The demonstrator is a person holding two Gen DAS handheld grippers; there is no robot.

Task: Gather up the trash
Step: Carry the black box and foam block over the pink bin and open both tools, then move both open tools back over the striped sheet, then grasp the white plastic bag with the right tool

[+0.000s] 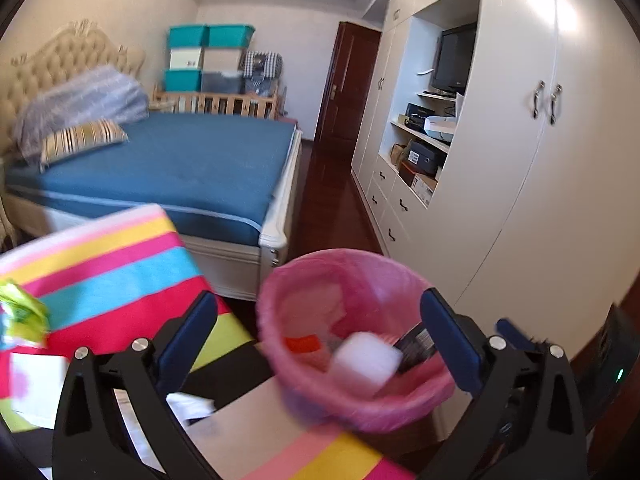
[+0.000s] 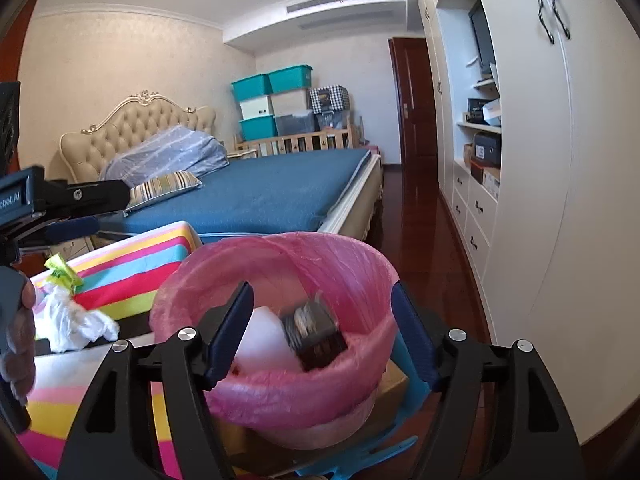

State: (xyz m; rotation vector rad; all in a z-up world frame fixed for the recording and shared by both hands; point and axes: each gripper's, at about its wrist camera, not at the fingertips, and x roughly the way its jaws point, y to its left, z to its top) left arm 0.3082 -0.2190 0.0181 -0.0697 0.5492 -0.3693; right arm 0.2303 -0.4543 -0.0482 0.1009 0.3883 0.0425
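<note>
Bed [image 2: 256,196] with blue cover fills the far left of the room; white wardrobe wall [image 2: 560,200] runs along the right. Near left: bench [image 1: 112,264] under a bright striped cloth. Just right of the bench stands the trash bin [image 2: 340,264], lined with a pink bag, and both claws hang over it.

Left claw [image 1: 320,332] – jaws spread wide, nothing between the pads. Right claw [image 2: 324,328] – jaws spread, nothing pinched.

Inside the bin: a white foam-like block [image 1: 366,358] and a dark blurred wrapper [image 2: 316,332], both loose, touching neither claw. A red-orange scrap [image 1: 303,345] lies lower left in the bin.

On the bench, not yet collected: crumpled white plastic [image 2: 76,324] and just beyond it a yellow-green wrapper [image 2: 62,272].
</note>
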